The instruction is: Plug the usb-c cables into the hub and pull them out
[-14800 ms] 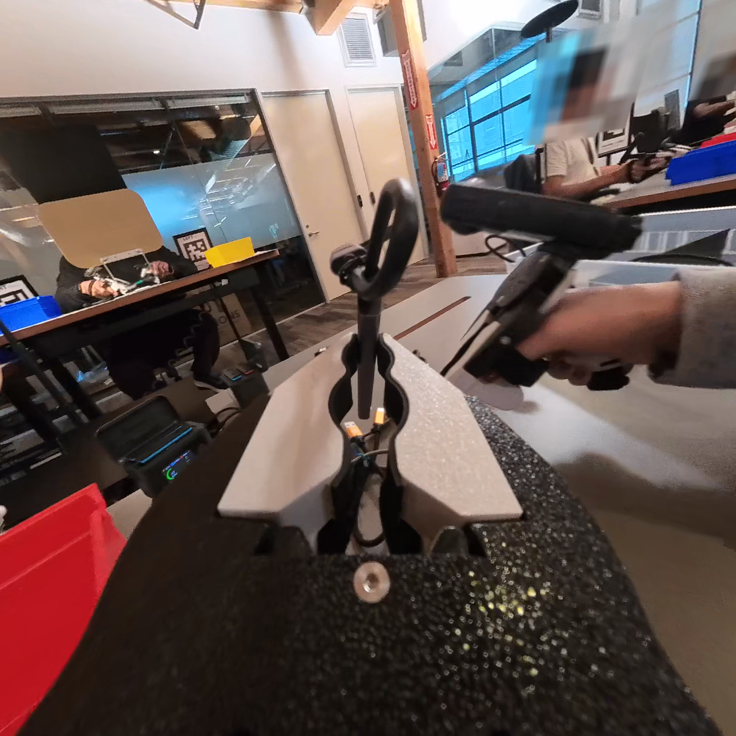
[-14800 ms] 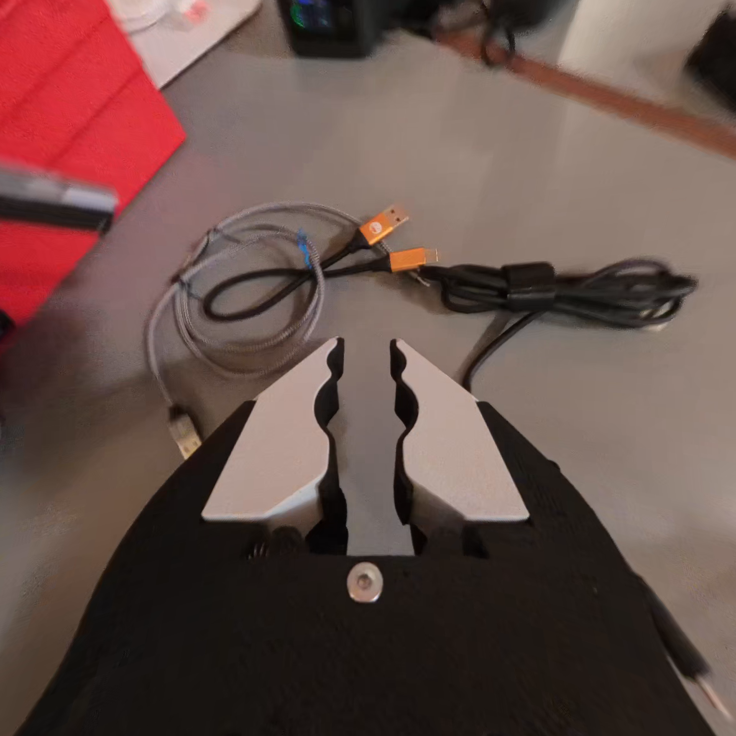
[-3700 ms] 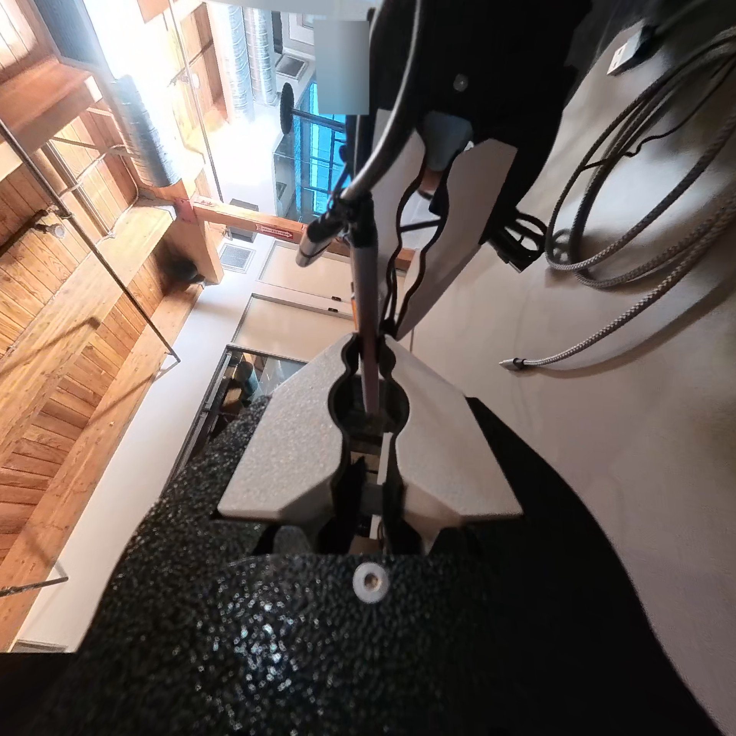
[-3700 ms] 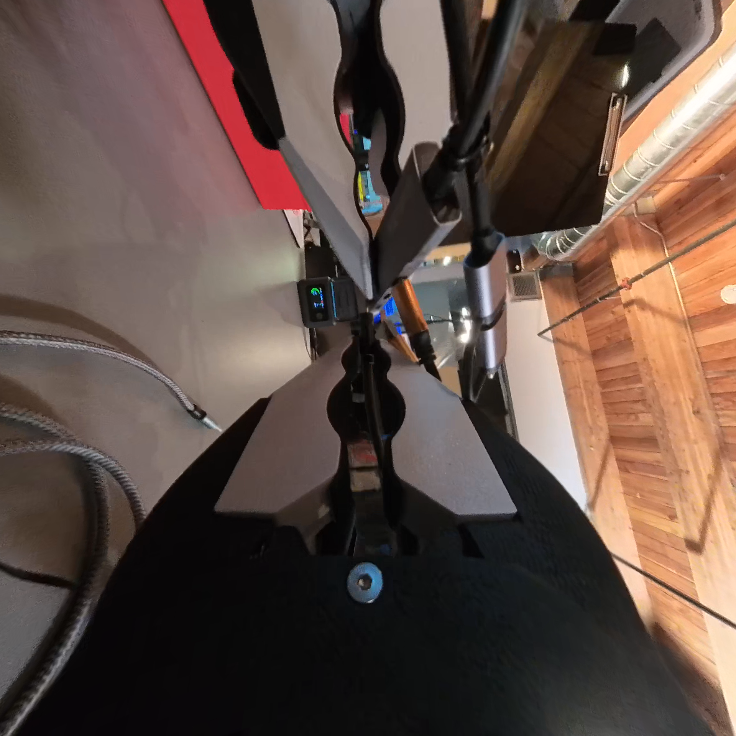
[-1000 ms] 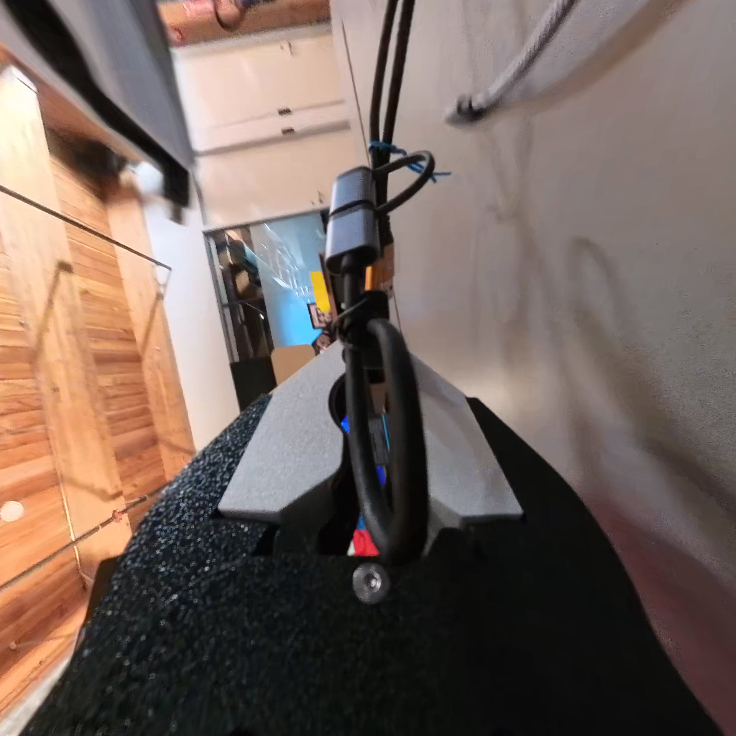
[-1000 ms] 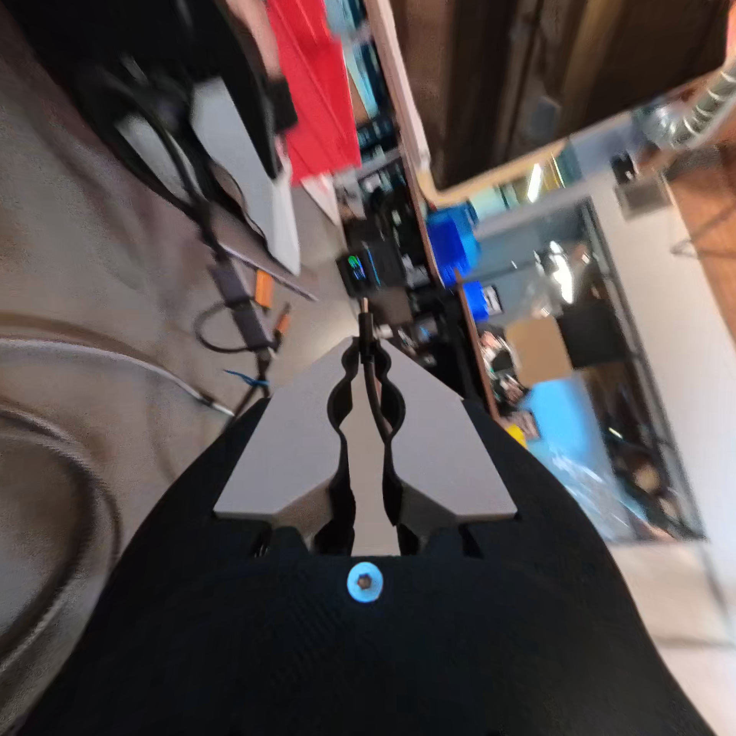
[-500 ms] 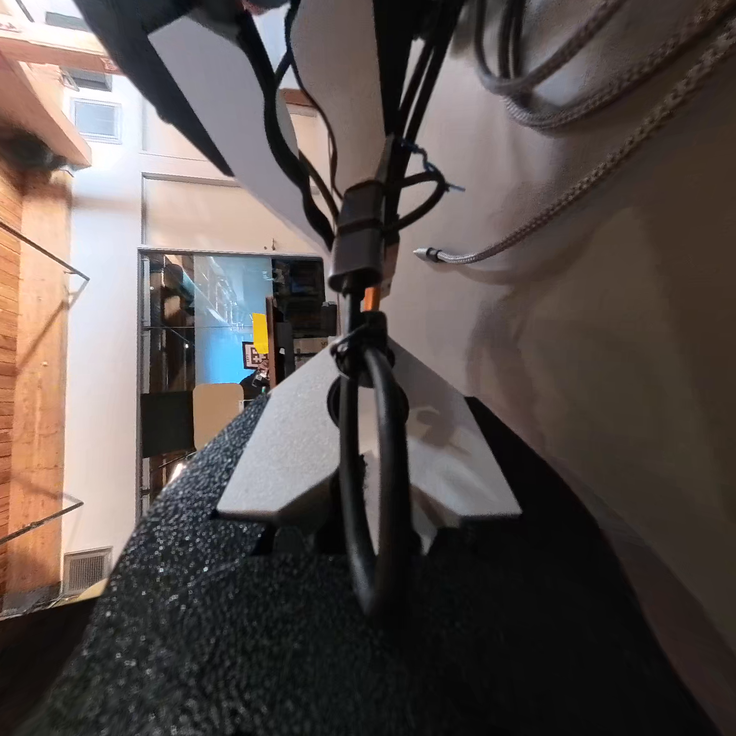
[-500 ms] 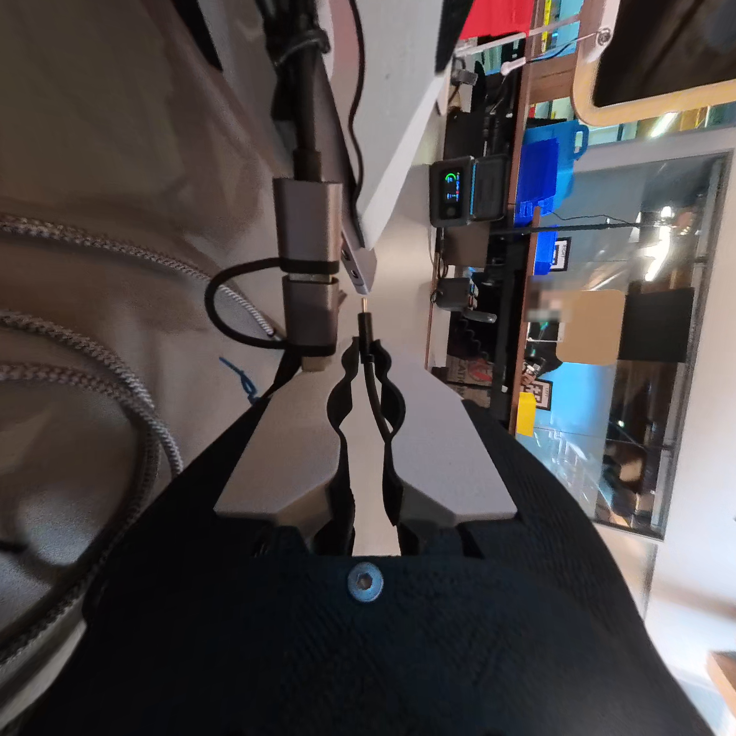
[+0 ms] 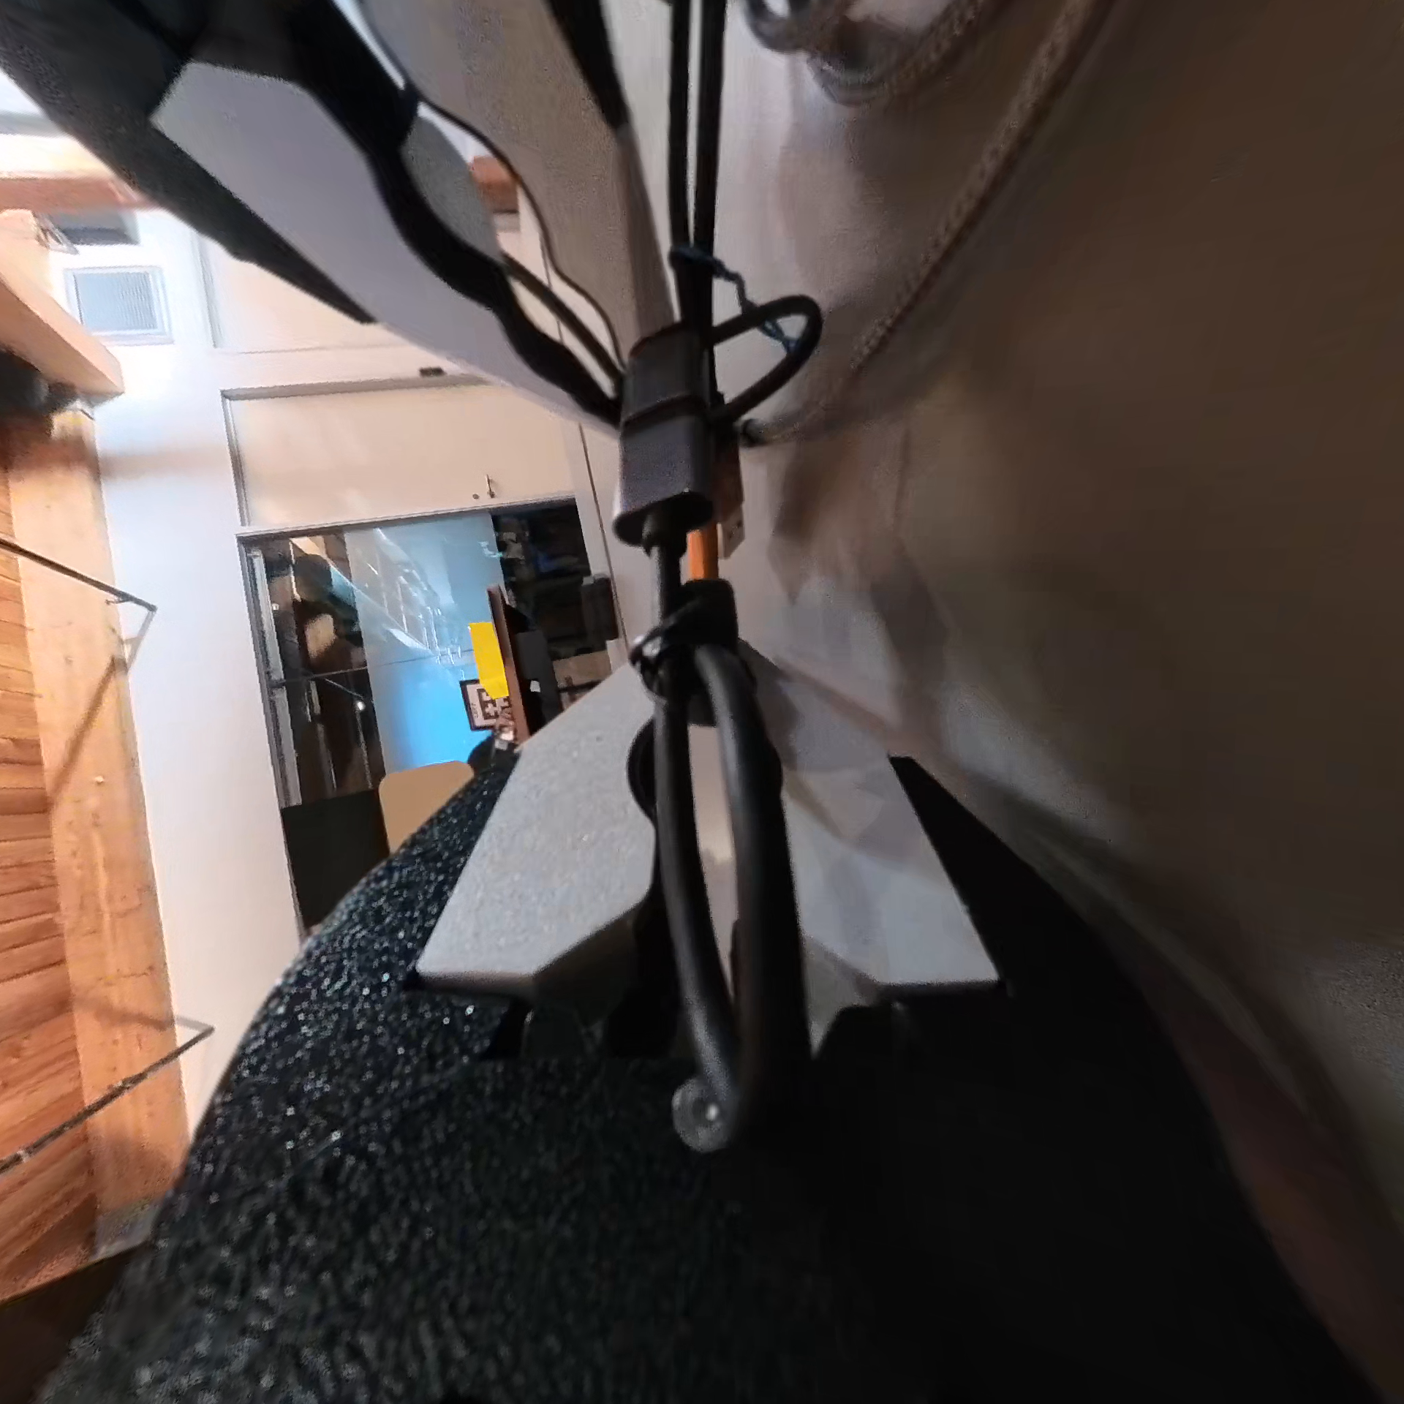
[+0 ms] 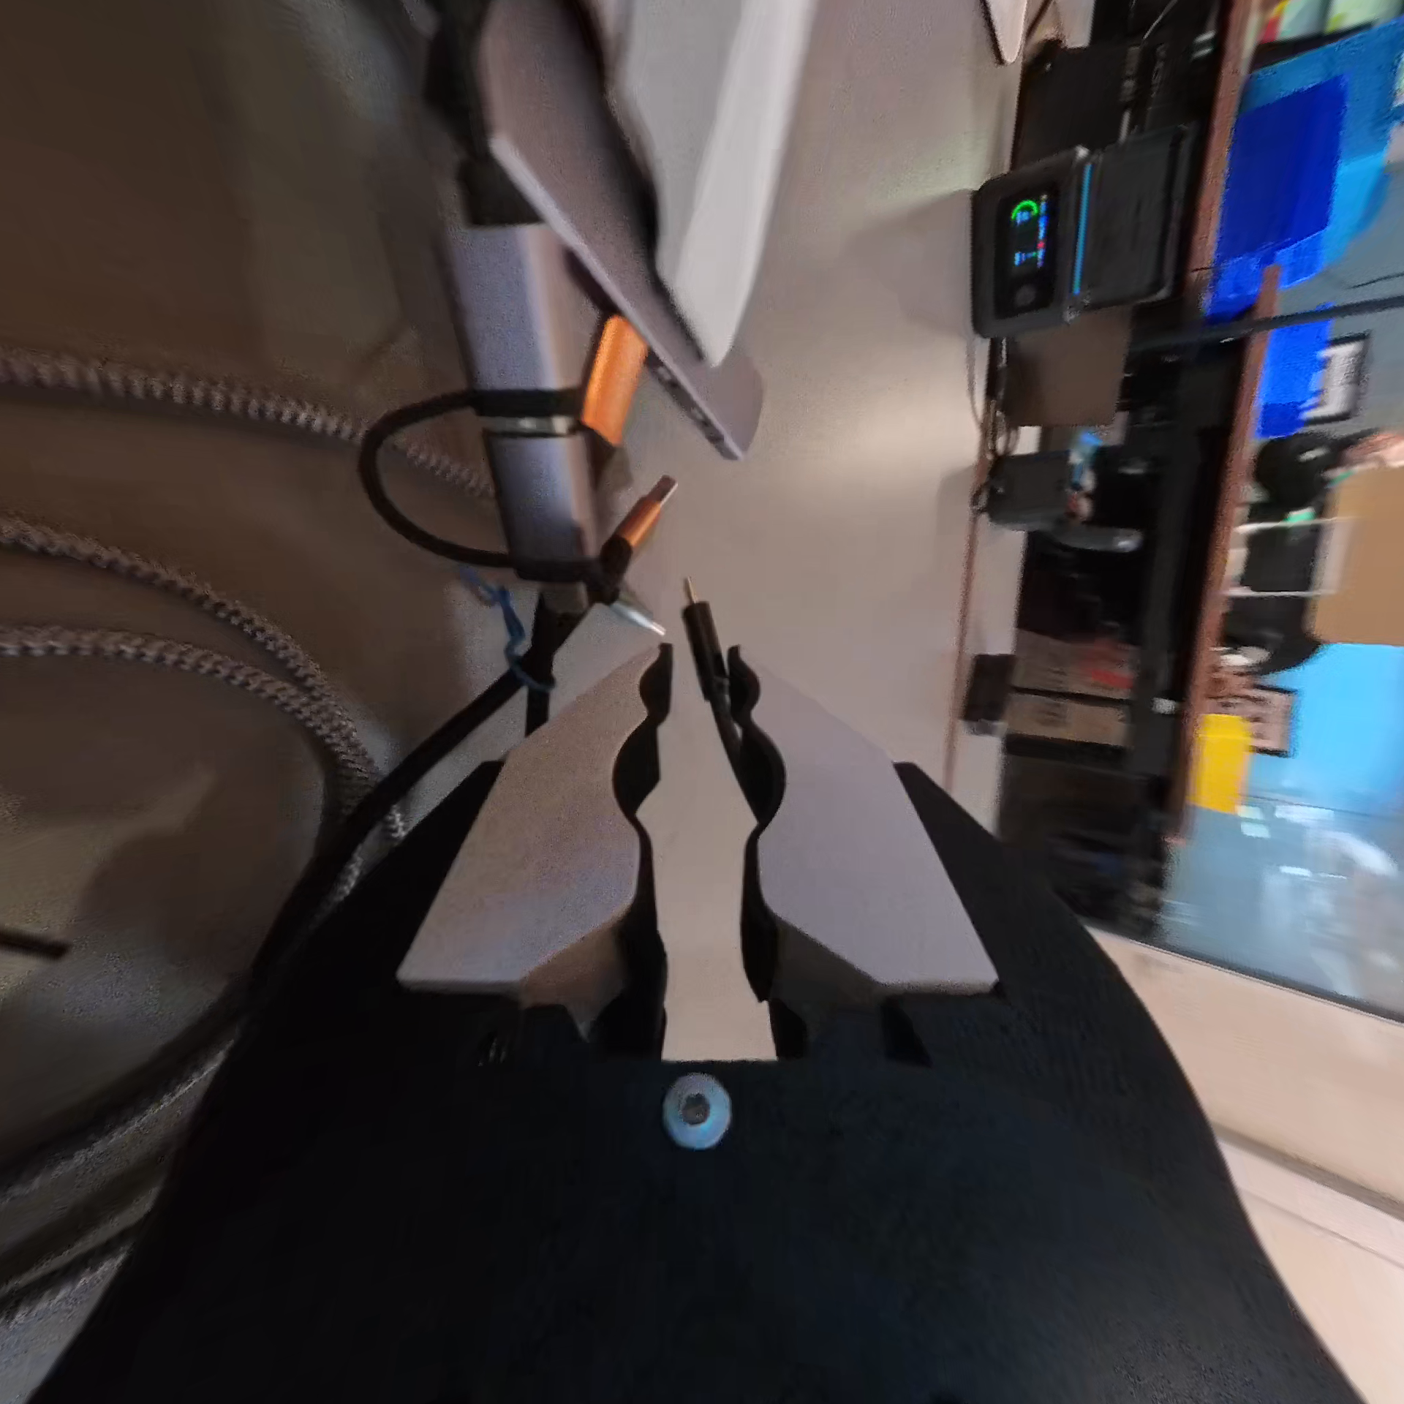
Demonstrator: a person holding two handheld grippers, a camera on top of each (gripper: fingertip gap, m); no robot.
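Status on right claw [image 10: 699, 653]: parted a little, pinching nothing; black usb-c cable [image 10: 703, 634] lying loose in the gap, leaning on the right-hand finger only, clear of the left-hand one, plug tip poking out just past the fingertips and not in any port; hub [image 10: 630, 251] ahead and up-left of that tip, apart from it, a flat grey slab clamped between the pale fingers of left claw [image 9: 699, 661]; grey adapter [image 10: 532, 456] hanging off the hub's near end on a short black lead, just left of the right claw's tips; two orange-sleeved plugs [image 10: 642, 524] tucked between adapter and hub; braided grey cable [image 10: 228, 608] coiled on the table [image 10: 152, 190] way off to the left; black box with a lit screen [image 10: 1026, 251] well off to the upper right; from the left claw's own camera, thick black lead [image 9: 706, 874] looped right over the gap, so can't make out the grip there, adapter dead ahead of the tips; kinda blurry all round.
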